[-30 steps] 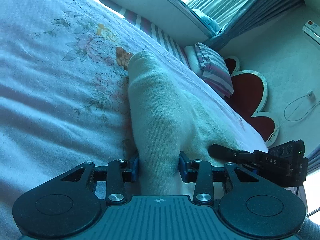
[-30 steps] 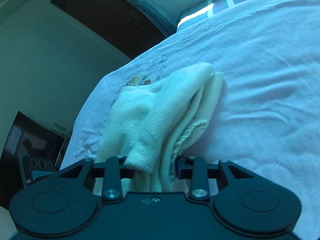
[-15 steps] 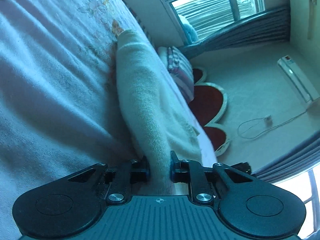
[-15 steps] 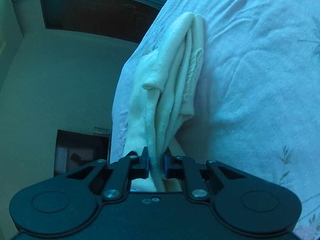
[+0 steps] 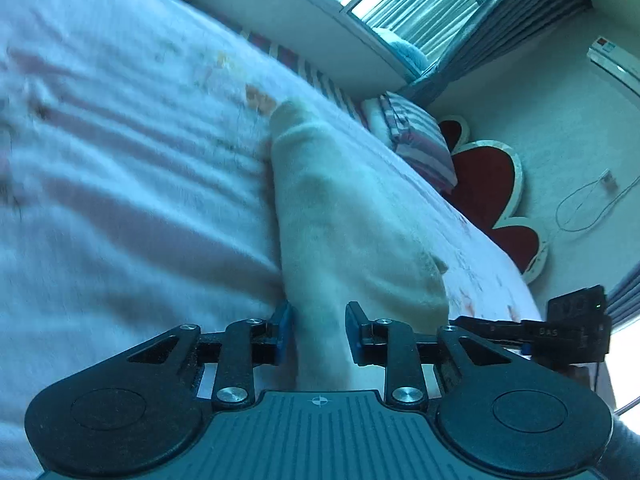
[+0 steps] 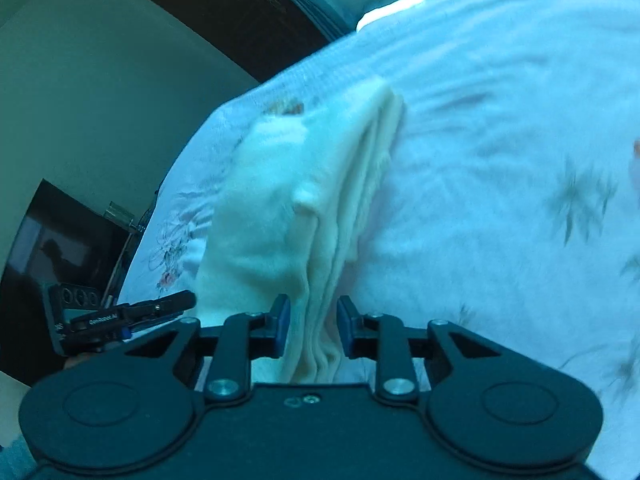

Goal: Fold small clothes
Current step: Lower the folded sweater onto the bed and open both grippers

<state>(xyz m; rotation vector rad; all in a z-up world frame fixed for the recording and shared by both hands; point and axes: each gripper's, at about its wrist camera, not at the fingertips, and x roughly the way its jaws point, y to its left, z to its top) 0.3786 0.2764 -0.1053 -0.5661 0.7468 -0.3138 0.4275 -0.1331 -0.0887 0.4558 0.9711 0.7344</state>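
A cream knitted garment [image 5: 340, 220] lies folded into a long strip on the pink flowered bedsheet [image 5: 120, 200]. Its near end runs between the blue pads of my left gripper [image 5: 318, 320], whose jaws are opening, a thin gap showing at the left pad. In the right wrist view the same garment [image 6: 288, 200] shows stacked folded layers, its near end between the pads of my right gripper [image 6: 312, 320], also opening, pads no longer squeezing. Each gripper shows in the other's view: the right one [image 5: 560, 332], the left one [image 6: 120, 316].
A striped pillow [image 5: 416, 140] lies at the bed's far edge under the window. A red heart-shaped rug [image 5: 488, 184] and a white cable [image 5: 592, 208] are on the floor beyond. A dark screen [image 6: 60, 240] stands past the bed's left side.
Both grippers pinched the garment's ends half a second ago and have now spread their jaws. Both views have swung and blurred as the hands moved across the bed.
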